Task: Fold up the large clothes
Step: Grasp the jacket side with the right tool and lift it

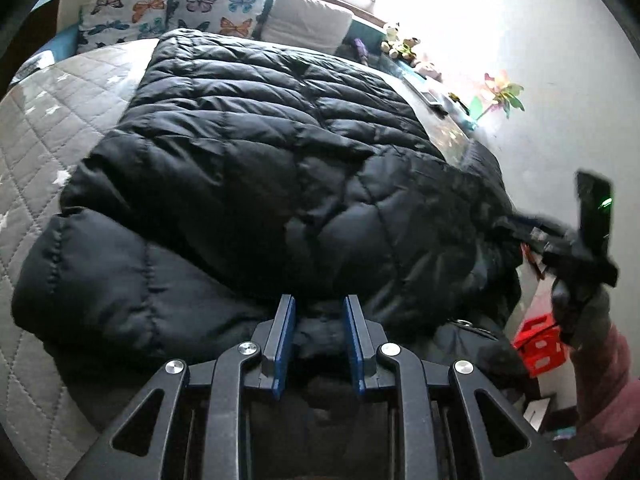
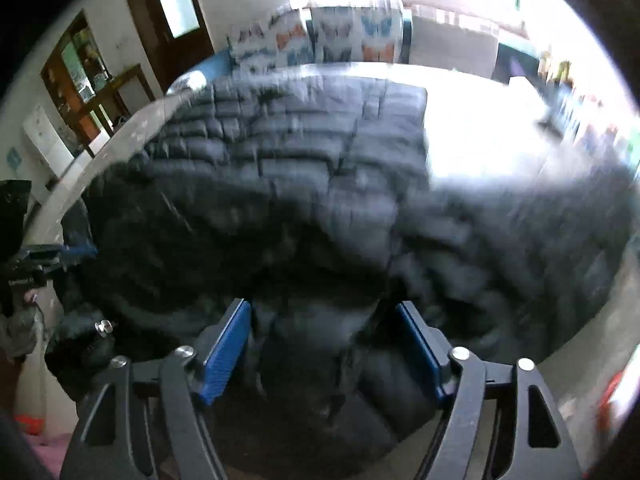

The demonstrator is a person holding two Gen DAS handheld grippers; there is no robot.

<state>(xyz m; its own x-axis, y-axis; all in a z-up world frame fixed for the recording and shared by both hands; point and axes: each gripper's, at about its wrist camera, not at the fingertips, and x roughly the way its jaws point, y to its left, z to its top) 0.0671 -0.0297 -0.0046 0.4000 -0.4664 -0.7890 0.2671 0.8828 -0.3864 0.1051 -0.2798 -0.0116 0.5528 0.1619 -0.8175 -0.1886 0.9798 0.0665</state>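
Observation:
A large black quilted puffer jacket [image 1: 256,152] lies spread on a grey quilted bed [image 1: 48,120]. My left gripper [image 1: 320,312] is at the jacket's near edge, its blue pads narrowed on a bunch of black fabric between them. My right gripper [image 2: 324,320] is open wide over the near part of the jacket [image 2: 304,184], with fabric lying between the blue pads but not pinched. The right wrist view is blurred by motion. The right gripper also shows at the jacket's right edge in the left wrist view [image 1: 560,240].
Butterfly-print pillows [image 1: 180,8] and a white cushion [image 1: 308,20] stand at the bed's far end. Toys and a paper pinwheel [image 1: 500,92] line the right wall. A red crate [image 1: 540,344] sits on the floor at right. A wooden door and shelf [image 2: 92,76] are at left.

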